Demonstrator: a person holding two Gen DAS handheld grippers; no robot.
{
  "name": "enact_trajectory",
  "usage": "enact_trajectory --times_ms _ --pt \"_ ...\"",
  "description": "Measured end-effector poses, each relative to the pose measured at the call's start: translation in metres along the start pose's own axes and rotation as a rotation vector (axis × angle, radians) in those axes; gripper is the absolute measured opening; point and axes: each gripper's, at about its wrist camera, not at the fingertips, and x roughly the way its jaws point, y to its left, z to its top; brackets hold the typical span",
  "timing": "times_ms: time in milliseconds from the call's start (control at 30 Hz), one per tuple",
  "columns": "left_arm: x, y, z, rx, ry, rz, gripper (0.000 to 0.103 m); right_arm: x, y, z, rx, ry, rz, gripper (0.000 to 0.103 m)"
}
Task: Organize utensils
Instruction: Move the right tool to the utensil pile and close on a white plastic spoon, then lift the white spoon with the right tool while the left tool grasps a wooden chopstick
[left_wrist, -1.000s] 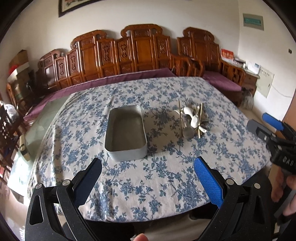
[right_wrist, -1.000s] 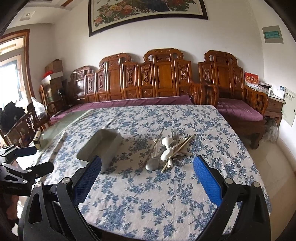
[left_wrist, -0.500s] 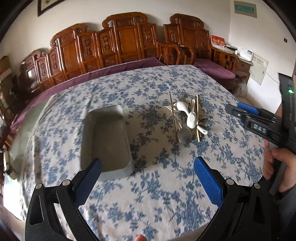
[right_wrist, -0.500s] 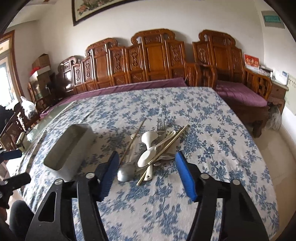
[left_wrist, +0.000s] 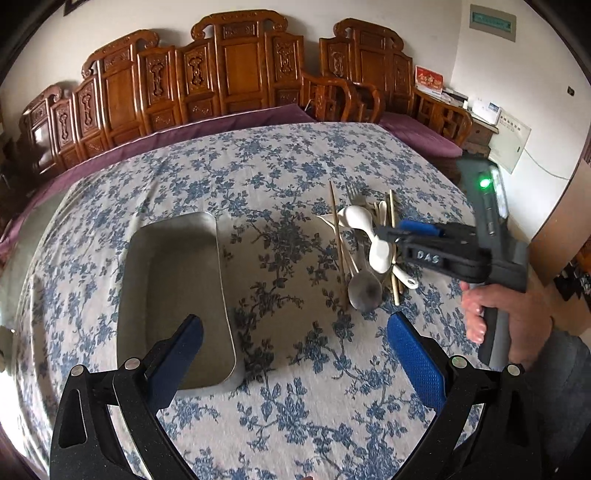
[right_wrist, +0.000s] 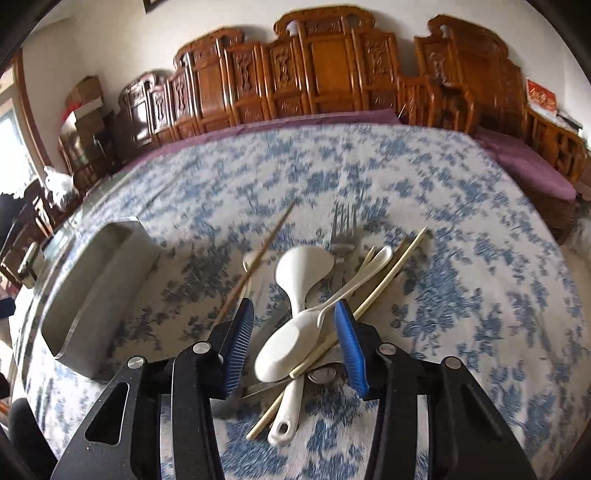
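Right gripper (right_wrist: 293, 332) lowered over utensil pile, closing, white spoon (right_wrist: 291, 343) between its jaws

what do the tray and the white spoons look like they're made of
Tray: likely stainless steel or aluminium, with a dull grey brushed sheen and thin bright rim.
White spoons: probably glazed ceramic, though melamine is possible; thick, smooth, glossy with soft highlights.

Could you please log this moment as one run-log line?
right gripper: jaws closing around white spoon in utensil pile, not yet gripping | left gripper: open, empty, near metal tray | tray: empty
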Motion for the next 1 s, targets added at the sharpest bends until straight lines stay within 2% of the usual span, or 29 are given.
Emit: enact_trajectory --times_ms 133,300,400,467,700,1000 --pt "0.009 -0.002 0.002 -0.005 0.007 -0.003 0.096 0.02 -0.004 -0.004 -0.013 0.049 0.002 0.043" --pt "0.016 -0.005 0.001 -0.011 0.016 -0.007 0.096 0.026 -0.007 -0.005 0.015 0.071 0.068 0.042" --pt "0.017 -0.008 0.001 -0.009 0.021 -0.003 0.097 0.029 0.005 -0.005 -0.047 0.087 0.037 0.042" --pt "0.017 -0.009 0.0 -0.009 0.02 -0.002 0.096 0.03 0.006 -0.005 -0.041 0.093 0.032 0.042" --pt "0.02 -0.01 0.003 -0.016 0.016 0.01 0.096 0.022 0.002 -0.004 -0.021 0.093 0.048 0.021" --pt "0.046 -0.016 0.005 -0.016 0.044 0.026 0.096 0.005 -0.01 -0.001 0.056 0.079 0.14 0.008"
